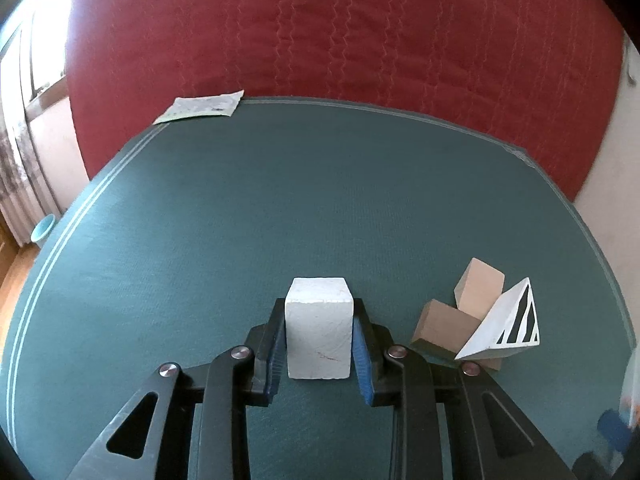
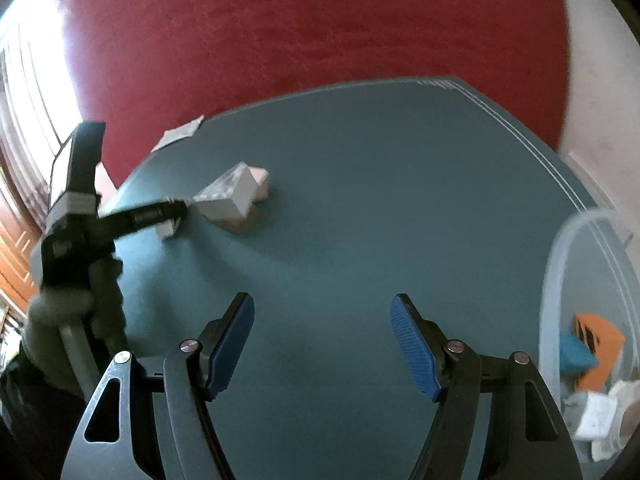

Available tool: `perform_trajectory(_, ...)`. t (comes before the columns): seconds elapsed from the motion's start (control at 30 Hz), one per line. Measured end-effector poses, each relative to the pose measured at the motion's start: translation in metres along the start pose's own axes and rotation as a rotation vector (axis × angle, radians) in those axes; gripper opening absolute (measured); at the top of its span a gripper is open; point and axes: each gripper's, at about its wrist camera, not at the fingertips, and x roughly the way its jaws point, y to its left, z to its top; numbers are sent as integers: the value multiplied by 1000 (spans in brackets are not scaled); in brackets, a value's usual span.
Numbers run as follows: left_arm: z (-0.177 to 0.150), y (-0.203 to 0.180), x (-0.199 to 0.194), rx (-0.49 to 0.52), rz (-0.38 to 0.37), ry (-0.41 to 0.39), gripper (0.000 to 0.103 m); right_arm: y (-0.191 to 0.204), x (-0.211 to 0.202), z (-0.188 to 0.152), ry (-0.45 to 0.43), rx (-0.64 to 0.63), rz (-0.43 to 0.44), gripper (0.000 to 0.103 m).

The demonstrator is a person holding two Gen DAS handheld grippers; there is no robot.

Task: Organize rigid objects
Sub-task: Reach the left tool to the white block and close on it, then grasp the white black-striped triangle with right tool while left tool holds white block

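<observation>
My left gripper (image 1: 319, 322) is shut on a white block (image 1: 319, 326) that stands on the green table (image 1: 280, 208). Both blue pads press its sides. To its right lies a pile of two tan wooden blocks (image 1: 478, 288) and a white wedge with black stripes (image 1: 506, 326). In the right wrist view my right gripper (image 2: 322, 342) is open and empty above the table (image 2: 380, 200). The left gripper (image 2: 160, 216) shows at far left there, beside the same pile (image 2: 236, 196), blurred.
A clear plastic bin (image 2: 560, 280) at the right edge holds orange, blue and white pieces. A paper leaflet (image 1: 200, 108) lies at the table's far left corner. A red quilted bed (image 1: 340, 28) lies beyond the table.
</observation>
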Motion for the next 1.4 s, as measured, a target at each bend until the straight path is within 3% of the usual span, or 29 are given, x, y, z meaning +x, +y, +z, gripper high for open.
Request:
perform_trajectory(0.53,-4,21,-17,-74,95,-29,31,77,48,47,-17,-108,78,72)
perform_trajectory(0.87,-1,32,-13,-108,95,-11,31,89,72,56,-11,-144,32,72)
perform_trajectory(0.97,-3,32,-13,-106,92,-7,31,91,76,56,-1,-146,28,64)
perform_trajectory(1.07,-2,32,-12,-104,89,-5,31,89,78,54,17,-154,19,48)
perform_trajectory(1.4,3,26,-7,-95,75,-5,31,84,62,44,11,-135,-2,47)
